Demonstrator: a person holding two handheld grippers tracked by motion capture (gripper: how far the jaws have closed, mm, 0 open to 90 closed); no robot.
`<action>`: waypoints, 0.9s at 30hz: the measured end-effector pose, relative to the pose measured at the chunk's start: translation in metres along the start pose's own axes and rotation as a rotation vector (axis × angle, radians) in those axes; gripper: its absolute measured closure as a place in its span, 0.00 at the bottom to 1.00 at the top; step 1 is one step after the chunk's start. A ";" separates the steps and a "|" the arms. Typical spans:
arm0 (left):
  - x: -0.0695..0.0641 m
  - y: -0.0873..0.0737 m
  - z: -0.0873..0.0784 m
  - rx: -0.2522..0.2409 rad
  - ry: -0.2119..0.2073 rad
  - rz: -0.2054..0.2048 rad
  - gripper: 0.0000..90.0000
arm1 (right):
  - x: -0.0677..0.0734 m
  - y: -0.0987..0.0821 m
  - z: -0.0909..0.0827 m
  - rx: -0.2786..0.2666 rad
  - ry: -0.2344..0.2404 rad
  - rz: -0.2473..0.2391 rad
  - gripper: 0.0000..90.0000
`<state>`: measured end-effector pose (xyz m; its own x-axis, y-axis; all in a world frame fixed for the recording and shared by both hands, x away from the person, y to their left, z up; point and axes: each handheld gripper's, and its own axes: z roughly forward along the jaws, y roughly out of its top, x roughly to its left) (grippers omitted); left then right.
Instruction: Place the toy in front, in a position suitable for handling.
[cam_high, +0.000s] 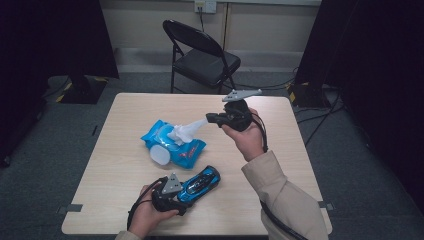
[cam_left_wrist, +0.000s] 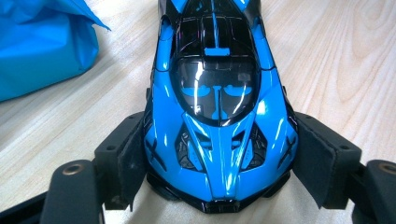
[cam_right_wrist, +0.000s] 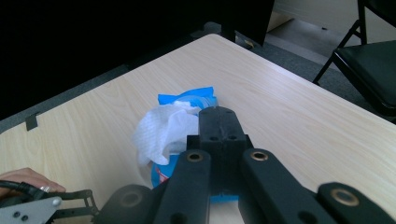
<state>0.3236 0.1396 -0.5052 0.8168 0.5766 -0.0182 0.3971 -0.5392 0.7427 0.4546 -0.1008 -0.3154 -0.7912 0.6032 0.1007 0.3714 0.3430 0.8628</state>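
Toy car (cam_high: 200, 183): surface, 6 o'clock, clamped in left hand-held gripper (cam_high: 186, 196). Wipe (cam_high: 187, 131): half out of pack (cam_high: 170, 145) at centre, pinched by closed right hand-held gripper (cam_high: 210, 119). Wiping not begun.

- The middle of the table (cam_high: 280, 165) is taken up by the blue wipes pack (cam_high: 172, 145), with a white wipe (cam_high: 187, 131) stretched up from it toward the right gripper (cam_high: 210, 119).
- The near edge is blocked by the toy car (cam_high: 200, 184) clamped in the left gripper (cam_high: 187, 192).
- Bare tabletop is left at the far left corner and along the right side.
- Beyond the far edge, a folding chair (cam_high: 205, 60) stands close by.
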 end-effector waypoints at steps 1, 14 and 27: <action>0.000 0.000 0.000 0.000 0.000 0.000 0.28 | -0.001 -0.002 -0.003 -0.003 0.002 0.004 1.00; 0.000 0.000 0.000 0.000 0.000 -0.001 0.28 | -0.028 -0.026 -0.060 -0.053 -0.034 0.039 1.00; 0.000 0.000 0.000 0.005 -0.001 0.003 0.28 | -0.035 -0.073 -0.096 -0.006 -0.027 0.048 1.00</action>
<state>0.3240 0.1396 -0.5050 0.8183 0.5745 -0.0168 0.3969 -0.5436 0.7396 0.4084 -0.2162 -0.3347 -0.7590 0.6382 0.1292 0.4061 0.3088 0.8601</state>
